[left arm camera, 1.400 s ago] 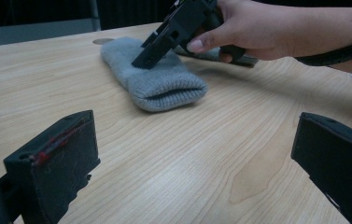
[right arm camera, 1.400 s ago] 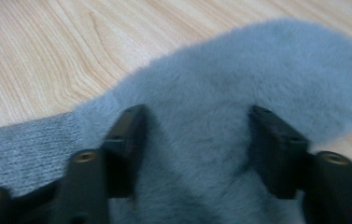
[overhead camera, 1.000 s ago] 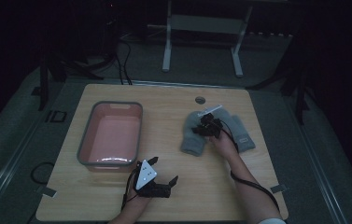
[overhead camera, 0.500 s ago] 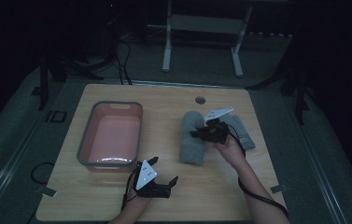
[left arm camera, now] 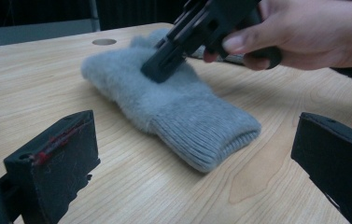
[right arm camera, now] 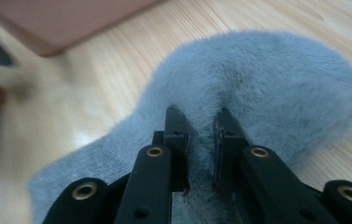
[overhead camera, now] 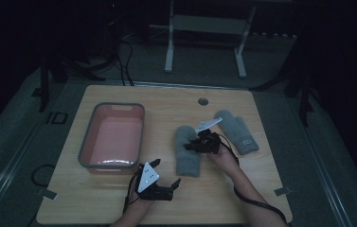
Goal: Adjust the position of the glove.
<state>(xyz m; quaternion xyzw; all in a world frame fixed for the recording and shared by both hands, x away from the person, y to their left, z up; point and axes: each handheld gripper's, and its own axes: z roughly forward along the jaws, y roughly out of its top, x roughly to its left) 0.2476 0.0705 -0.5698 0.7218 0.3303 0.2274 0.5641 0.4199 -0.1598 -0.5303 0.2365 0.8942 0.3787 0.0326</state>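
Now the right gripper (overhead camera: 199,144) has dragged 1 grey mitten (overhead camera: 187,150) toward the table's near edge, jaws clamped on its fleece, while the left gripper (overhead camera: 170,188) waits with jaws apart.

Right gripper (right arm camera: 200,122) jaws nearly closed, pinching a fold of fuzzy grey mitten (right arm camera: 267,79) lying on the wooden table (right arm camera: 117,60). Pink bin (right arm camera: 57,18) corner top left, blurred.
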